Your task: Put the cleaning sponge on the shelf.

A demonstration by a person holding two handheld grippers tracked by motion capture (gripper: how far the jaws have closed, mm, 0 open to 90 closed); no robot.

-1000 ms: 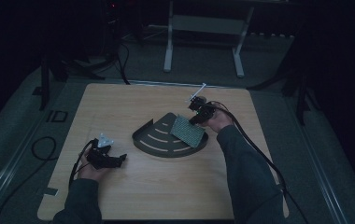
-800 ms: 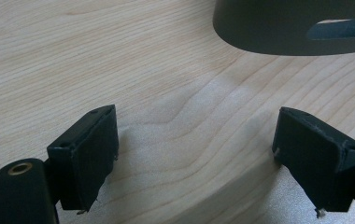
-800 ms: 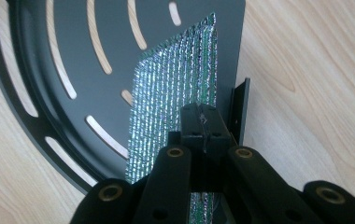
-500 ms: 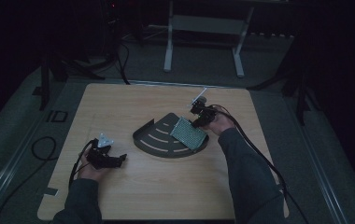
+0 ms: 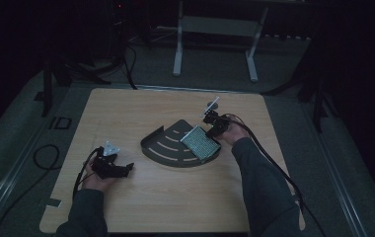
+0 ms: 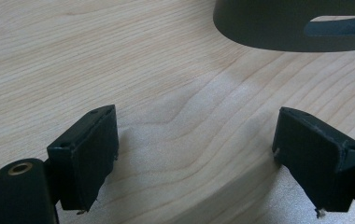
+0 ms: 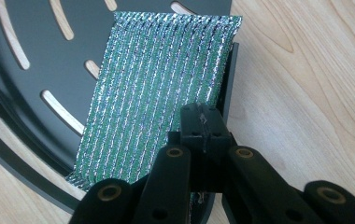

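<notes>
A dark quarter-round slotted tray [image 5: 163,148] lies mid-table. A green and silver mesh pad [image 5: 200,143] rests tilted over the tray's right side, its far edge over the tray's straight wall. My right gripper [image 5: 214,129] is at the pad's far right corner. In the right gripper view its jaws [image 7: 202,123] are pressed together on the pad's [image 7: 157,74] near edge, above the tray [image 7: 31,107]. My left gripper [image 5: 126,168] rests on the wood at the front left, jaws pointing at the tray. In the left gripper view it [image 6: 196,158] stands open with bare wood between its fingers and the tray rim [image 6: 269,28] ahead.
The wooden table [image 5: 126,113] has rounded corners and its edges drop to a dark floor. Cables trail from both grippers over the table's front half. A white metal stand [image 5: 215,29] is on the floor beyond the far edge.
My right hand has sunk a little, bringing the pad lower onto the tray. My left hand has stayed still.
</notes>
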